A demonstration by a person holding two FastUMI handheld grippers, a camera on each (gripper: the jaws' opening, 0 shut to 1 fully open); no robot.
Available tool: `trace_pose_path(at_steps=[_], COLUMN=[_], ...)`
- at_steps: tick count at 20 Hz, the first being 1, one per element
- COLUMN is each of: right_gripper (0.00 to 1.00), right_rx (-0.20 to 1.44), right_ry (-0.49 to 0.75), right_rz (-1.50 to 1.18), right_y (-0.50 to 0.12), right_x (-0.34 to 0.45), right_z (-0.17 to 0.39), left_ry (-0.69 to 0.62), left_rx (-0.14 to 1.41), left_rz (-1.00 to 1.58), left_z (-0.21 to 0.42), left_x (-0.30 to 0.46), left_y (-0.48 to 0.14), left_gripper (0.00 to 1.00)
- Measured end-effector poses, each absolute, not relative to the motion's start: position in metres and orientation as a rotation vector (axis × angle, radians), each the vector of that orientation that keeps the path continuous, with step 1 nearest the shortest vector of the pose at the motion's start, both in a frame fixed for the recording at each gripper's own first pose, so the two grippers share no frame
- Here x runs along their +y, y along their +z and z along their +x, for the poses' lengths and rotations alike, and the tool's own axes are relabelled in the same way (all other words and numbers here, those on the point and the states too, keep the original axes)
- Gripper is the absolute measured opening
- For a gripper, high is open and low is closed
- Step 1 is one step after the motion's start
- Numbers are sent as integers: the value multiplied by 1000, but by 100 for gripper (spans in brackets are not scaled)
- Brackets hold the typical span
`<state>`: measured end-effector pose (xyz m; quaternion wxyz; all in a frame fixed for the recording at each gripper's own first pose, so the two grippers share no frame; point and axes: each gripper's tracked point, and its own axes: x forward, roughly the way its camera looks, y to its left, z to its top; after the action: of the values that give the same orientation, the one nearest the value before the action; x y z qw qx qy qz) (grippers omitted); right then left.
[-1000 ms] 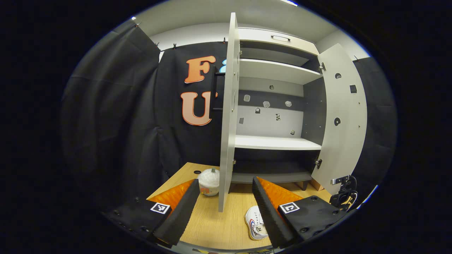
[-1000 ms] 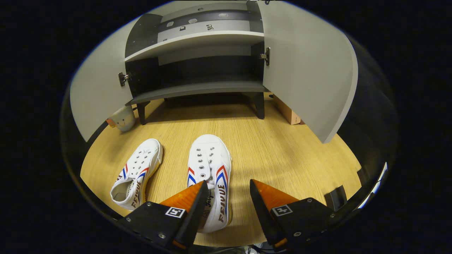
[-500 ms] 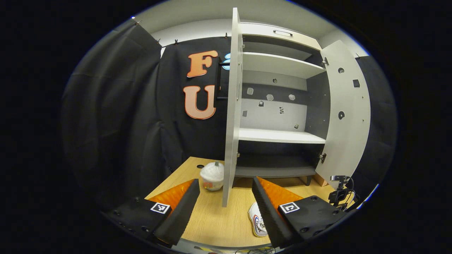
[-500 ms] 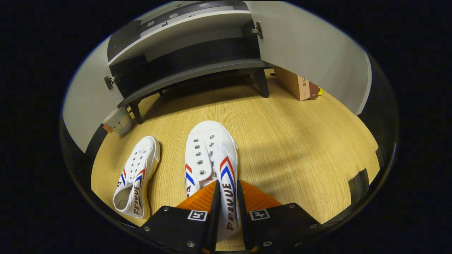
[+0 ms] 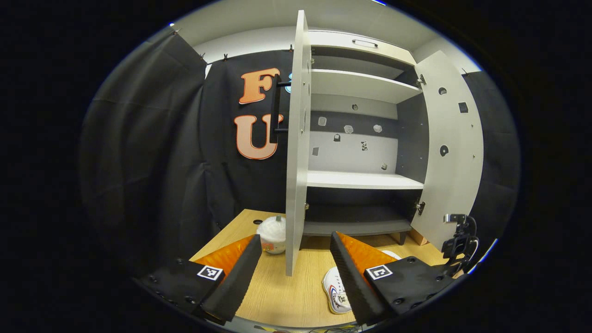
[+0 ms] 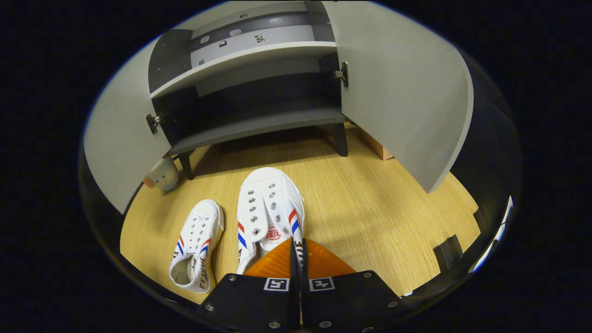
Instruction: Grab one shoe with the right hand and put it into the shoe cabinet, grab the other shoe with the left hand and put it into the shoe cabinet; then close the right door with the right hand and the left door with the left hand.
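My right gripper is shut on the right side wall of a white shoe with red and blue stripes, whose toe points at the shoe cabinet. The second white shoe lies on the wooden floor just to its left. Both cabinet doors stand open: the left door and the right door. In the left gripper view my left gripper is open and holds nothing. It faces the edge of the left door, with the lying shoe low beside its right finger.
A small white jar sits by the cabinet's left leg, seen also as the jar in the left gripper view. A brown box stands behind the right door. The cabinet's bottom shelf and middle shelf are bare. The right gripper's body shows at the far right.
My right gripper went from open to shut on the shoe's side wall and has since pulled up and back with it. The left gripper only swayed slightly.
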<state>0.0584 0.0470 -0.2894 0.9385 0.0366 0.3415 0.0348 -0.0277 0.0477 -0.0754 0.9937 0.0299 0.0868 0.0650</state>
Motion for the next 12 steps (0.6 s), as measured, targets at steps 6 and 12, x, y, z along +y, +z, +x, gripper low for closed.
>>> trace_pose_path(at_steps=[6,12], right_gripper=[1,1], right_rx=[576,456], right_ry=[102,136], right_rz=[58,63], right_y=[-204,-107], right_x=[74,95], right_z=[78,111], left_ry=[91,83], left_rx=[168,158], left_rz=[62,55], left_z=[-19,-14], left_x=[40,43], left_y=[-82,-83], left_gripper=[94,94])
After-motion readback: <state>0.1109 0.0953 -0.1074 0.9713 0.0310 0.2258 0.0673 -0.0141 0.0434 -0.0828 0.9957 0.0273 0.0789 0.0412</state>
